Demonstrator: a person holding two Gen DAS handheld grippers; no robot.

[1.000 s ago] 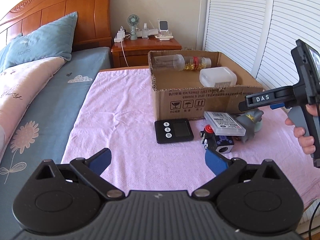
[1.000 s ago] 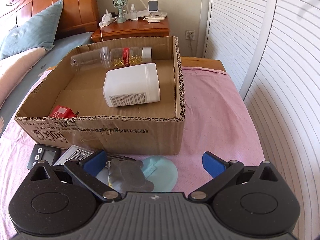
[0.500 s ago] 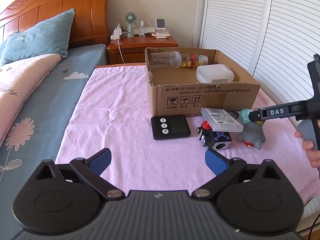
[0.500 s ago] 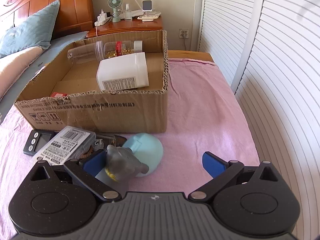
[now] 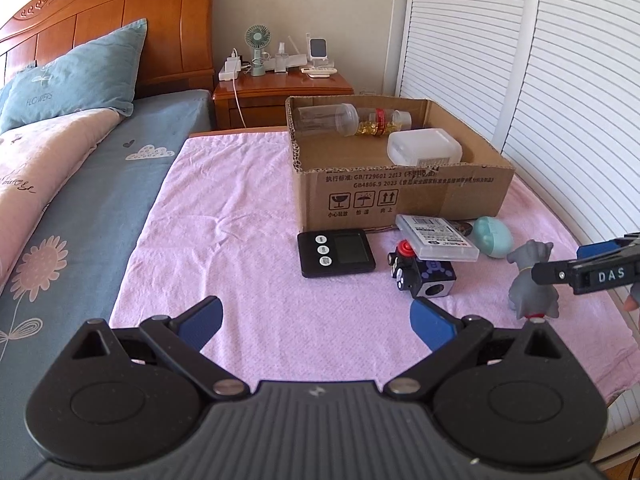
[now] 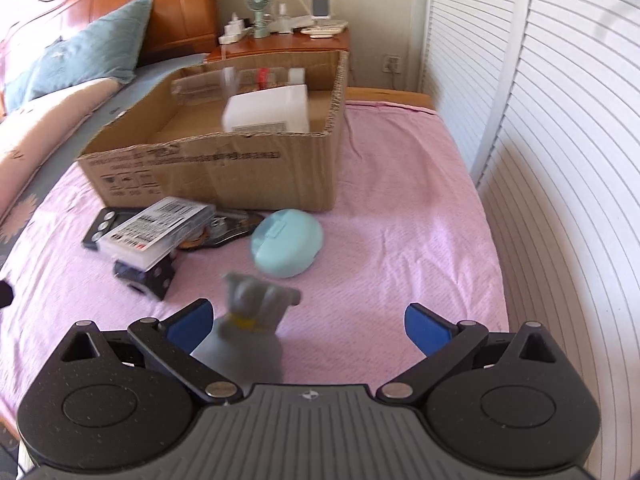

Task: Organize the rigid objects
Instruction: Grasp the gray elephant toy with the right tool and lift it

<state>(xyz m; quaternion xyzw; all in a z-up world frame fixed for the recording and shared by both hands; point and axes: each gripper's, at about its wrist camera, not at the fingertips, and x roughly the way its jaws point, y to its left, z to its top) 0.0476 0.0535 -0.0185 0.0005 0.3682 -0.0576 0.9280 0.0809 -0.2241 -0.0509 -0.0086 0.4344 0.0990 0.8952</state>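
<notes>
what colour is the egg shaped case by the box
Pale mint green case, clearest in the right wrist view.

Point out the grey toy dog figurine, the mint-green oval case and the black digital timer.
Grey toy dog figurine [image 5: 532,286]: left wrist view, on its body.
Mint-green oval case [image 6: 286,242]: right wrist view, middle of its lid.
Black digital timer [image 5: 352,249]: left wrist view, on its screen.

Sunlit bedroom. Ahead and left of the jaws, a bed with a wooden headboard [image 5: 108,36] and blue pillow [image 5: 76,80]. Straight ahead, a wooden nightstand [image 5: 280,92] against a beige wall [image 5: 312,4]. White louvered doors [image 5: 520,60] fill the right.
</notes>
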